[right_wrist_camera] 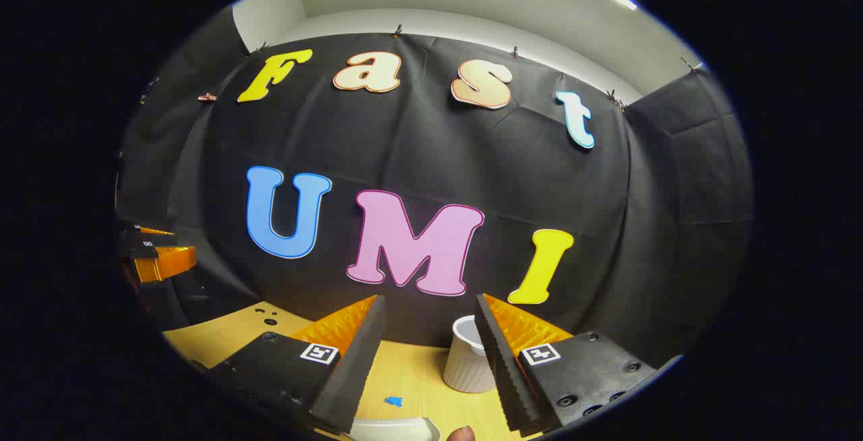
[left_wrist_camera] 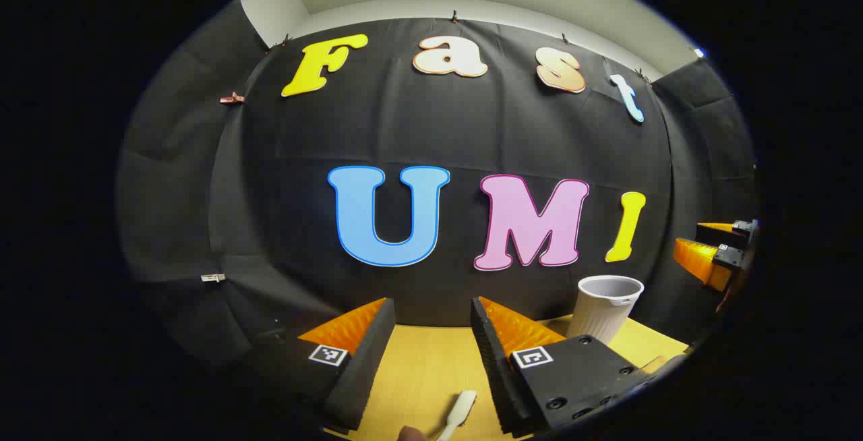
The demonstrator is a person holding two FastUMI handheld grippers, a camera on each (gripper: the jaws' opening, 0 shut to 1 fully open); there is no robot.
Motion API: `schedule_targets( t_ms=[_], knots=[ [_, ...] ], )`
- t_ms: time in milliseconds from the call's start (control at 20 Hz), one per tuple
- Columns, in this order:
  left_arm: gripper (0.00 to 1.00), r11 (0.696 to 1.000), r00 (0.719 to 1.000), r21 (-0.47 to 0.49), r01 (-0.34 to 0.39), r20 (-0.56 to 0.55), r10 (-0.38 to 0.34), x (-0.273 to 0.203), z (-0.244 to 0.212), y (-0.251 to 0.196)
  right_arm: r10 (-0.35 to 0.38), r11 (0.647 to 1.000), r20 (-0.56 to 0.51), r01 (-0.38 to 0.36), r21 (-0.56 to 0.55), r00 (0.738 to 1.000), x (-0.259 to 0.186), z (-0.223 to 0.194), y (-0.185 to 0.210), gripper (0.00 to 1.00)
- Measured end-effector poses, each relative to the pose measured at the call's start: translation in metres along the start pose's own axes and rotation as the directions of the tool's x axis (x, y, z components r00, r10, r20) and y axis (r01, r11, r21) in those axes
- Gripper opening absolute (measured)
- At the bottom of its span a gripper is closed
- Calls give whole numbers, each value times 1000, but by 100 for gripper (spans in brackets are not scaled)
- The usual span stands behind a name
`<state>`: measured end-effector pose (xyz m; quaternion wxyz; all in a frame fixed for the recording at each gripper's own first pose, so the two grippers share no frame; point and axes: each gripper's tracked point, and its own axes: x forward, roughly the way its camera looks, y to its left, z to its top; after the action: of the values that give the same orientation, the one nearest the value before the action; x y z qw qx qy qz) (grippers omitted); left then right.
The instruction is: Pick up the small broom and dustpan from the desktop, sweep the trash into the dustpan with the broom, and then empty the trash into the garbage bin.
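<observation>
broom (left_wrist_camera: 458, 413): white handle tip | dustpan (right_wrist_camera: 394, 429): white rim | both grippers' jaws wide, holding nothing

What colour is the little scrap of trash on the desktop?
Blue; the scrap of trash shows best in the right gripper view.

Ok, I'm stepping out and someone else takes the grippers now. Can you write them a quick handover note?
Left gripper: open, holding nothing, above the desk. A white handle, probably the broom's, lies on the desk just ahead of its fingers.
Right gripper: open, holding nothing. A white curved edge, likely the dustpan, lies just below its fingers.
Blue scrap of trash lies on the desk between the dustpan and the white ribbed bin, which stands upright at the back.
Done: nothing yet.
Left: grasp broom and dustpan, sweep the scrap in, empty it into the bin.
</observation>
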<state>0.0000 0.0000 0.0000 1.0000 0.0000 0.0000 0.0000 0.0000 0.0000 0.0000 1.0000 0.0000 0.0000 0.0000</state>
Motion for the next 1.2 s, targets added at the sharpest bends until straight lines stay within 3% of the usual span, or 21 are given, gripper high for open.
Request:
schedule_targets(
  t_ms=[600, 800, 1000, 1200],
  knots=[
    [74, 1000, 997, 3, -3, -83, 3, 1, -25, 1, 15, 1000, -79, -14, 25, 997, 7, -24, 3, 83],
    [74, 1000, 995, 8, 14, -99, -14, 2, -33, -3, 60, 998, -113, -57, 31, 992, 2, -38, 7, 83],
    [74, 999, 993, 34, 31, -116, -27, 4, -47, -5, 148, 989, -241, -147, 19, 959, -25, -84, 4, 83],
    [74, 999, 988, 32, 42, -148, -37, 4, -64, -8, 196, 977, -405, -213, 5, 893, -69, -148, 1, 82]
  ],
)
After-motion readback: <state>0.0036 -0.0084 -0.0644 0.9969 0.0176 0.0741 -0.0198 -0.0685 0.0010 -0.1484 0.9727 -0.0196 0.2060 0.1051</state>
